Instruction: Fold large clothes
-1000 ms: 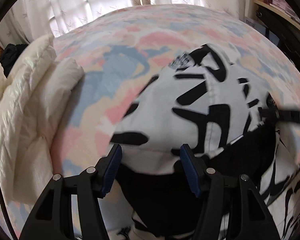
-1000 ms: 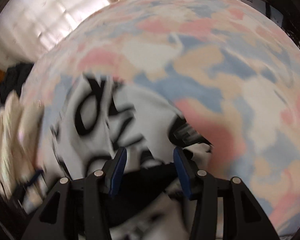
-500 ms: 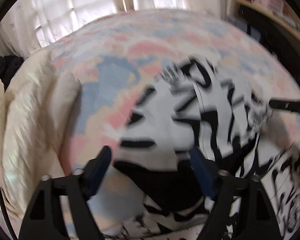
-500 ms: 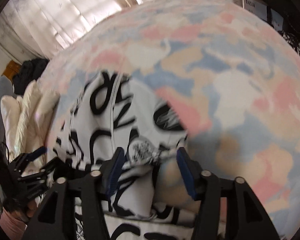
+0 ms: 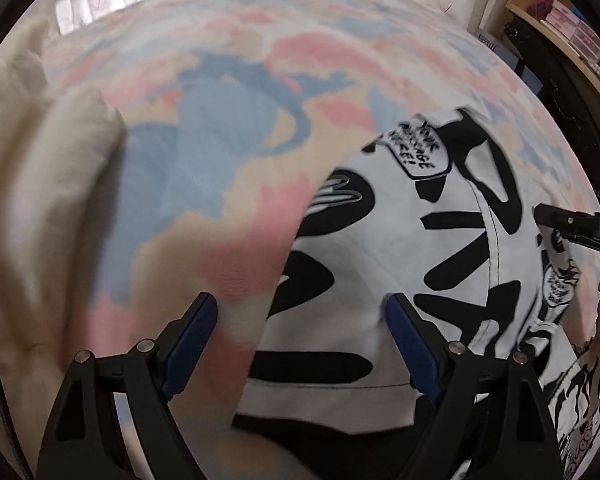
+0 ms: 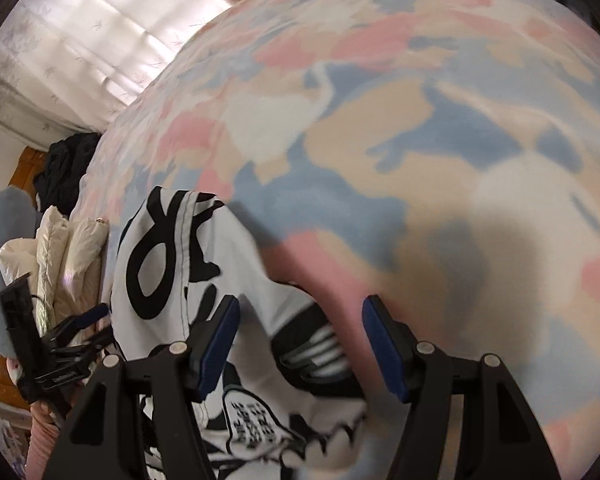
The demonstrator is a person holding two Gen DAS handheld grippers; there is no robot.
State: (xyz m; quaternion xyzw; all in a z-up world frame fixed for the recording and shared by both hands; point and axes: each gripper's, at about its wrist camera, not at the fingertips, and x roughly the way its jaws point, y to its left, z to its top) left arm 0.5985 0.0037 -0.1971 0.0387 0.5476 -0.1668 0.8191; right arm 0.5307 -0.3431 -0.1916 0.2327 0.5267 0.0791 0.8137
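A white garment with bold black lettering [image 5: 400, 264] lies on a bed with a pink, blue and beige cover [image 5: 220, 128]. My left gripper [image 5: 300, 344] is open, its blue pads spread wide above the garment's folded edge, holding nothing. My right gripper [image 6: 300, 340] is open too, hovering over the garment's right edge [image 6: 204, 264]. The right gripper's fingertips show at the right edge of the left wrist view [image 5: 572, 224]. The left gripper shows at the lower left of the right wrist view [image 6: 64, 344].
A cream quilted duvet [image 5: 32, 184] is piled along the bed's left side. Curtains [image 6: 80, 48] hang behind the bed. A wooden shelf [image 5: 560, 28] stands at the right. Dark clothes [image 6: 68, 164] lie at the bed's far corner.
Both grippers have opened wider and let the garment's edge drop onto the bed. They have drawn back; the folded part now lies flat.
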